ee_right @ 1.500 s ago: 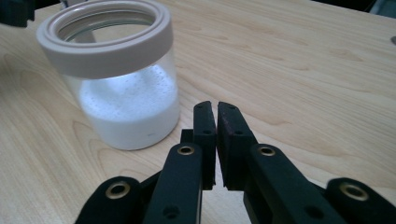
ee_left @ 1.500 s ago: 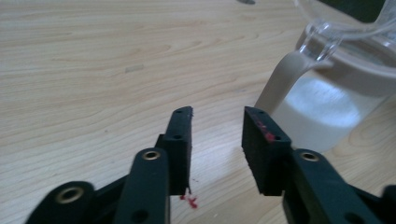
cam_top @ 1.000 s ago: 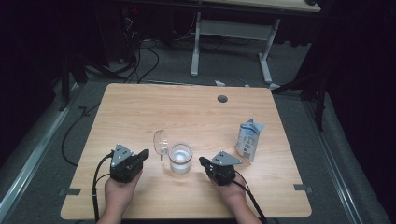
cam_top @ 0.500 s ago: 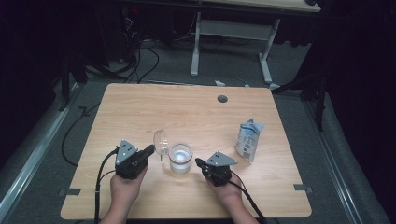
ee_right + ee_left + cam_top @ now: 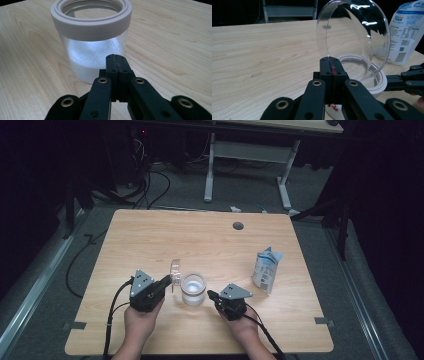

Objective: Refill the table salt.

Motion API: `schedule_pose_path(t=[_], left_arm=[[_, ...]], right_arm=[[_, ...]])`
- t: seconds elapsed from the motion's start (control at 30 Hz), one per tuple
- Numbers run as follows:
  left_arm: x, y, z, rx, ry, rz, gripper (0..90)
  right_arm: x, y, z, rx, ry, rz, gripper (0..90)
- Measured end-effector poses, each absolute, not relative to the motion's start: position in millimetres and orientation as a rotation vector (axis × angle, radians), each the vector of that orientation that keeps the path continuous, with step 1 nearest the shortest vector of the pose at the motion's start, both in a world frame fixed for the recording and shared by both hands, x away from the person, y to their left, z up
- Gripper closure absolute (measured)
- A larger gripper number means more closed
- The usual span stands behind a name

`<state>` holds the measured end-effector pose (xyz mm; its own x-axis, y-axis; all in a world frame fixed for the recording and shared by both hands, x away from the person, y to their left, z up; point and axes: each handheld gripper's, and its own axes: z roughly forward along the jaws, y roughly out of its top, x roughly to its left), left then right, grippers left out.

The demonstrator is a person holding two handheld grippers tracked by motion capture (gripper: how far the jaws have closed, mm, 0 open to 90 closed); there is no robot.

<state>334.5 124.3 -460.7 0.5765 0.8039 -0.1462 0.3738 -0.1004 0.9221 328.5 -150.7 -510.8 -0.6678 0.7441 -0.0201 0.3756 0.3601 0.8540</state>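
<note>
1. Holding the clear lid (image 5: pixel 353 40) by a thin edge is my first concern: my left tongs (image 5: pixel 329 65) are fully closed on its rim, and the lid stands tilted upright over the open jar (image 5: pixel 193 289). A grip this narrow on smooth plastic could let the lid pivot or slip out if I swing the hand sharply.

2. My right tongs (image 5: pixel 117 62) are closed with nothing between them, their tips just beside the jar's glass wall, low down. I cannot tell whether they touch it. A forward nudge from here could push the jar across the desk (image 5: pixel 150 235) or tip it, spilling the white powder inside.

3. The jar sits near the front edge of the desk, between my two hands, unrestrained. If the lid comes down askew on the pale collar (image 5: pixel 91 21), I judge it could drag the jar sideways.

4. The blue-and-white pouch (image 5: pixel 266 270) stands well apart to the right, upright but soft-sided. A wide sweep of the right hand (image 5: pixel 245 327) could knock it over.
</note>
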Motion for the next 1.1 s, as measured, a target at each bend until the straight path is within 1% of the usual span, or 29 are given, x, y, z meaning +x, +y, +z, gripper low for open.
schedule_pose_path(t=[0.3,0.5,0.67,0.7,0.77,0.93,1.1], left_arm=[[331.6,116.5,-464.6,1.736,0.957,0.473,89.9],[328.3,121.3,-470.3,1.741,0.975,0.486,89.8],[316.8,131.2,-494.7,1.792,1.02,0.475,88.5],[316.8,131.2,-494.7,1.792,1.02,0.475,88.3],[313.1,132.4,-508.3,1.817,1.036,0.462,88.3],[318.4,127.5,-518.9,1.84,1.044,0.43,89.5],[327.9,120.2,-515.1,1.844,1.028,0.437,89.9]], right_arm=[[327.8,-150.1,-510.9,0.97,2.232,1.239,90.0],[327.3,-150.6,-511.4,0.968,2.231,1.238,90.0],[324.9,-158.6,-509.9,0.979,2.217,1.238,90.0],[324.9,-158.6,-509.9,0.979,2.217,1.238,90.0],[324.3,-161.6,-510.1,0.986,2.213,1.234,90.0],[322.8,-162.7,-511.0,0.992,2.216,1.231,89.9],[322.3,-163.2,-512.1,0.992,2.222,1.229,89.9]])
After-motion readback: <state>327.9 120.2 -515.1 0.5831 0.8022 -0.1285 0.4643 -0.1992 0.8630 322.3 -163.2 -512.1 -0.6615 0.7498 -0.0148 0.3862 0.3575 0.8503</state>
